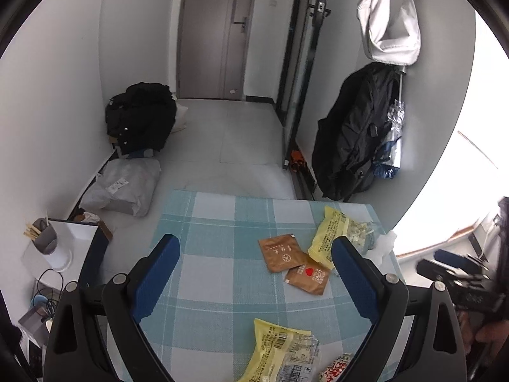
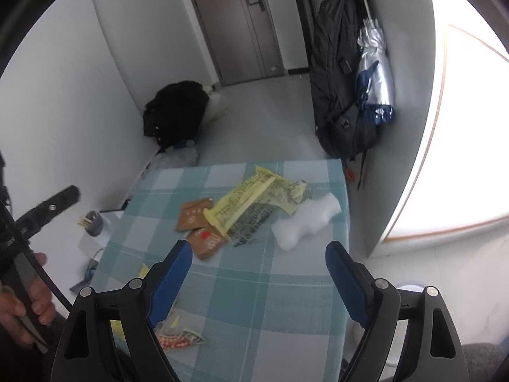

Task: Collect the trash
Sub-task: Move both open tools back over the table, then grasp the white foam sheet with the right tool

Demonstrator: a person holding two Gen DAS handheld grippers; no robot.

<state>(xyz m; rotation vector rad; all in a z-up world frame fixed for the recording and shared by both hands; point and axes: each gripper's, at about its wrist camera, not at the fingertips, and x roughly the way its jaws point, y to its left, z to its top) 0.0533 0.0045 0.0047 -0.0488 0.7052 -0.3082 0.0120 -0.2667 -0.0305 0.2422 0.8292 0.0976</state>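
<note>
While both claws hang spread and empty above it, the trash lies scattered on the counter (image 1: pixel 216 248), which wears a blue-and-white checked cloth. Toward the far right sits a yellow wrapper (image 1: pixel 331 235) covered in dark print too small to read, partly clear at its far end. Just left of it lies a brown sachet (image 1: pixel 280 253) with a pale round emblem and a line of unreadable characters; touching its near corner is a second brown sachet (image 1: pixel 308 277) carrying a red heart and the word "LOVE". At the right edge, beside the yellow wrapper, rests a lump of white foam (image 2: pixel 303 222). Nearer the camera lies another yellow wrapper (image 1: pixel 280 347) with a barcode and a clear panel, and just right of it a red-and-white patterned wrapper (image 1: pixel 337 367).

From its own view the left claw (image 1: pixel 256 281) hovers over the middle of the cloth, blue pads wide apart, the brown sachets between them. Seen likewise, the right claw (image 2: pixel 258 281) is spread over the right part of the cloth, near the foam.

Beyond the counter a black backpack (image 1: pixel 356 133) hangs on the right wall with a folded silver umbrella (image 2: pixel 375 76) beside it and a white bag (image 1: pixel 389 22) above. A grey door (image 1: pixel 216 31) stands far off.
</note>
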